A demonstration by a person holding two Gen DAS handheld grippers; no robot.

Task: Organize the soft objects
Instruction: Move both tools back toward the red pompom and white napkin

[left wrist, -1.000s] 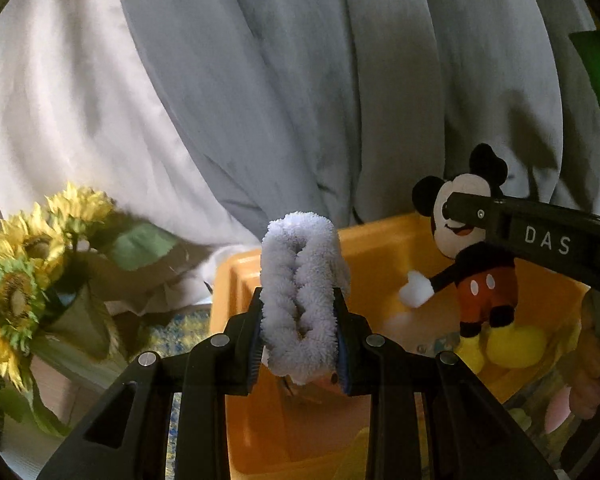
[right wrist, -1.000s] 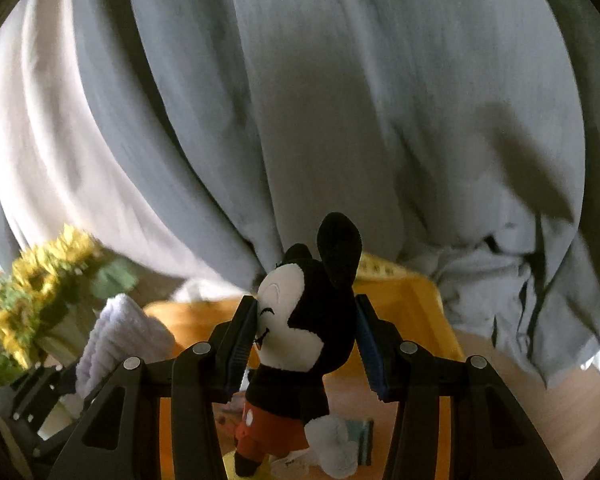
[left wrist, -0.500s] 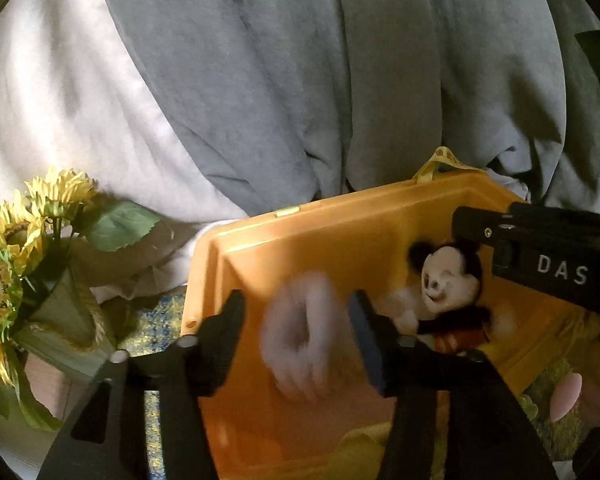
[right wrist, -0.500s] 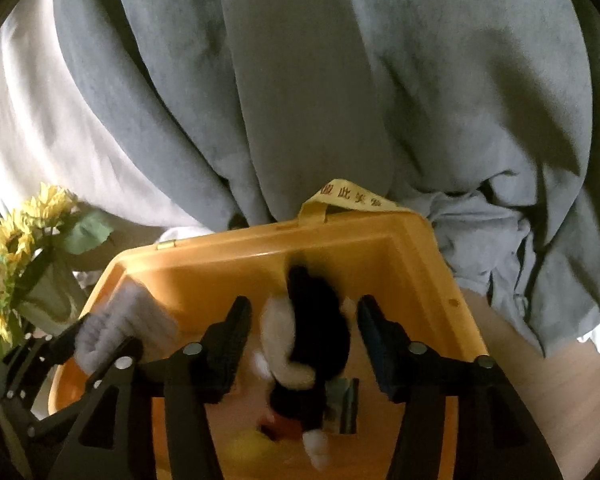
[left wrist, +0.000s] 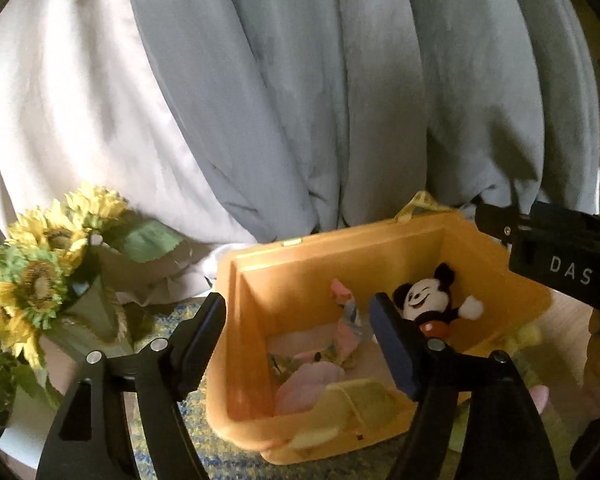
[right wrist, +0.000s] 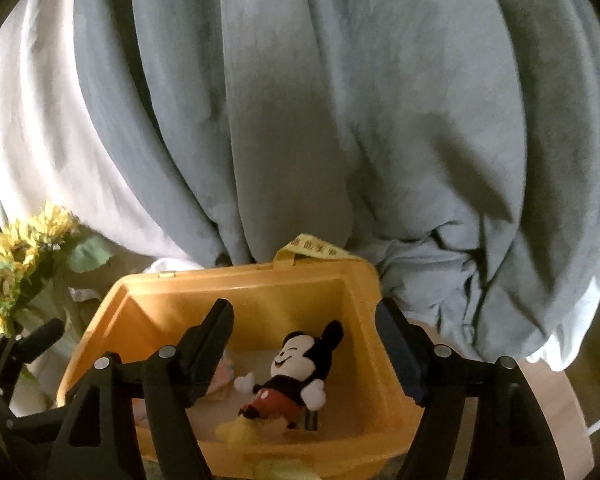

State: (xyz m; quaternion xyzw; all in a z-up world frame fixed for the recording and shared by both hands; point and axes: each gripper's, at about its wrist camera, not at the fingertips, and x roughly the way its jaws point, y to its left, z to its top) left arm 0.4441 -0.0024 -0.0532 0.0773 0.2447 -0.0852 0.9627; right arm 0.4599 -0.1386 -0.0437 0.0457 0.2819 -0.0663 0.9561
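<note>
An orange bin (left wrist: 340,236) stands below both grippers. The mouse plush (left wrist: 428,304) lies on its back inside the bin, toward the right wall. A pale fluffy piece (left wrist: 308,384) rests on the bin floor among pastel cloths (left wrist: 346,328) and a yellow soft item (left wrist: 360,400). My left gripper (left wrist: 296,336) hovers over the bin's left half, its jaws opening with nothing held between them. In the right wrist view my right gripper (right wrist: 304,344) hangs above the mouse plush (right wrist: 296,376), its jaws also opening, clear of the toy. The bin rim (right wrist: 260,276) shows whole there.
A sunflower bouquet (left wrist: 40,280) stands left of the bin on a woven mat (left wrist: 168,320). Grey and white drapes (right wrist: 300,120) hang close behind. A yellow tag (right wrist: 312,248) sticks up from the bin's back rim. More soft items (left wrist: 528,336) lie right of the bin.
Both grippers opened and let go. The fluffy white roll and the mouse plush fell into the orange bin. Both grippers drew back and rose a little.
</note>
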